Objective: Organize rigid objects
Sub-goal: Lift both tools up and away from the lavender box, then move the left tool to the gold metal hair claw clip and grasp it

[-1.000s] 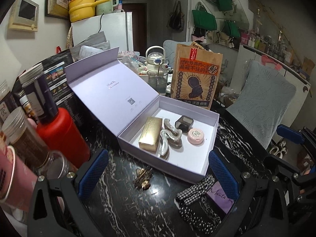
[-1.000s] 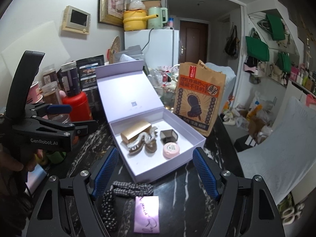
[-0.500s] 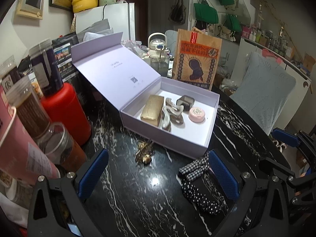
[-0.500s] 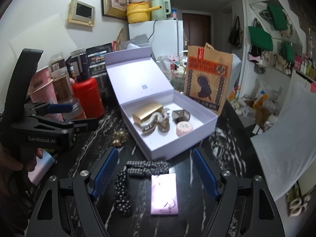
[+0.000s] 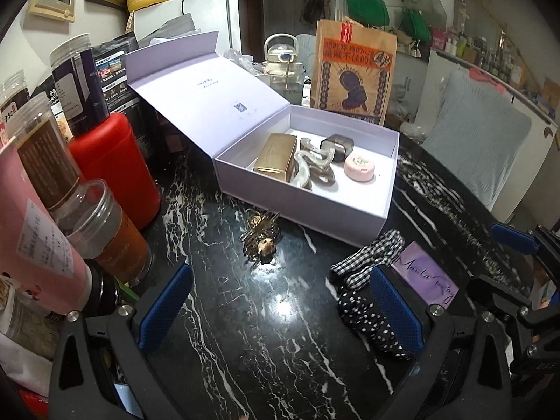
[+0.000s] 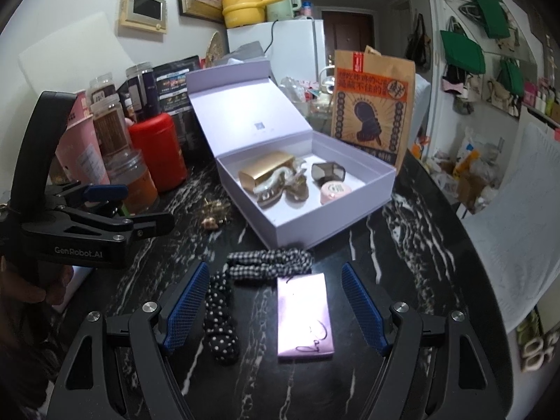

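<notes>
Right wrist view: right hand-held gripper (image 6: pixel 273 306) spread wide, holding nothing.

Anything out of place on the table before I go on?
Yes: a tangled gold wire hair clip lies loose on the black marble table, outside the open lilac gift box. The checked and dotted fabric hair ties and pink card also sit outside. Nothing looks spilled or broken.

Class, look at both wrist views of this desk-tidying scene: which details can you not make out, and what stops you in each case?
- Pink card: handwriting too small and glared, right wrist view.
- Pink card, left wrist view: near corner hidden behind the left gripper's finger.
- Gold hair clip: a blurred tangle, shape unclear.
- Lid print of the lilac box: too small to read.
</notes>
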A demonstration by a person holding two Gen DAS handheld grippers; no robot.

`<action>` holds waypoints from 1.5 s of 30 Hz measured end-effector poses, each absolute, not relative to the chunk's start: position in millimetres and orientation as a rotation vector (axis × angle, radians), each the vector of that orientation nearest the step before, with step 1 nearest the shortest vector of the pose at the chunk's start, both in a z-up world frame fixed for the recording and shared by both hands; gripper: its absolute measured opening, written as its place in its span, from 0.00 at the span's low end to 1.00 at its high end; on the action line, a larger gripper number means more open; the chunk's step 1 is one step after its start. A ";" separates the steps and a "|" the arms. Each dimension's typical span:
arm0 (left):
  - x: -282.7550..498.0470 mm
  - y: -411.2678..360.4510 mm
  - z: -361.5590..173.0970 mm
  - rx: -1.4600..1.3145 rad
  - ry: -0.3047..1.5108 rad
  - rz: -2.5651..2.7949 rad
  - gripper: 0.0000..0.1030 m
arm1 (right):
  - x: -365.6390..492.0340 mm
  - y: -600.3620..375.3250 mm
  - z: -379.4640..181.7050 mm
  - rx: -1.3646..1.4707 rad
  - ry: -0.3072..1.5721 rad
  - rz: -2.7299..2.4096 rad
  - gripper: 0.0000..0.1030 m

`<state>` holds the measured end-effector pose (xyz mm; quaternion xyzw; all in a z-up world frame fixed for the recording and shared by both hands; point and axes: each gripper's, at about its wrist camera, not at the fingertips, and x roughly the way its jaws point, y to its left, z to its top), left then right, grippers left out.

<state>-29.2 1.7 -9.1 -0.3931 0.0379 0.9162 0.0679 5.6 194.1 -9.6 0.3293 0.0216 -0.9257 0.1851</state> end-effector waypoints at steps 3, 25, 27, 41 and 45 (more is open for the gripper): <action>-34.1 -0.4 -18.4 -1.206 0.104 2.751 1.00 | 4.9 195.3 -21.7 0.953 0.048 -2.603 0.76; -96.0 -13.6 -63.5 -1.334 0.023 2.726 0.99 | -36.7 212.2 -74.1 1.128 -0.004 -2.525 0.81; -103.0 -13.6 -65.6 -1.342 0.026 2.721 0.96 | -40.1 212.2 -76.2 1.137 -0.005 -2.518 0.81; -135.6 -13.1 -89.4 -1.437 -0.056 2.662 0.49 | -48.4 213.8 -88.1 1.203 0.000 -2.498 0.81; -134.2 -9.5 -90.4 -1.441 0.036 2.685 0.34 | -48.6 214.8 -90.6 1.216 -0.009 -2.492 0.81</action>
